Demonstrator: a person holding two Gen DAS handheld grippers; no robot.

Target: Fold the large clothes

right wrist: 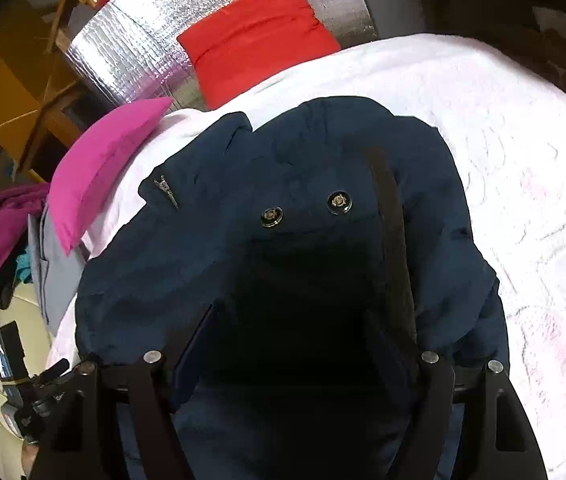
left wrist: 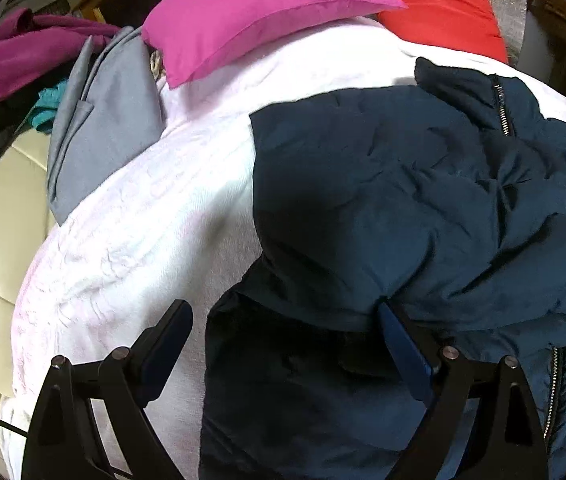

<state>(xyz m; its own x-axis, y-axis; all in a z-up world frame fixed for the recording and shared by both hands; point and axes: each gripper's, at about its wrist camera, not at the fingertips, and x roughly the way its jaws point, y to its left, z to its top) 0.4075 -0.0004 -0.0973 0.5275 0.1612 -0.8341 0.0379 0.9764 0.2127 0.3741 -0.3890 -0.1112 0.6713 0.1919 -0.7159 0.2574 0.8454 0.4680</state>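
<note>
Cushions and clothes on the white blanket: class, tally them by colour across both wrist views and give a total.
Pink cushion: 1
Red cushion: 1
Navy jacket: 1
Grey garment: 1
Total: 4, on the white blanket

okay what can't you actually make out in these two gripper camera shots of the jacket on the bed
- Right gripper: right wrist view, its fingertips sit in black shadow against the jacket, so a grip cannot be confirmed.
- Jacket hem: both views, cut off by the bottom edge and the gripper frames.
- Left gripper: left wrist view, one finger is tucked under a jacket fold, its tip hidden.
- Clothes pile: left wrist view, cut off at the left edge, items overlapping.
</note>
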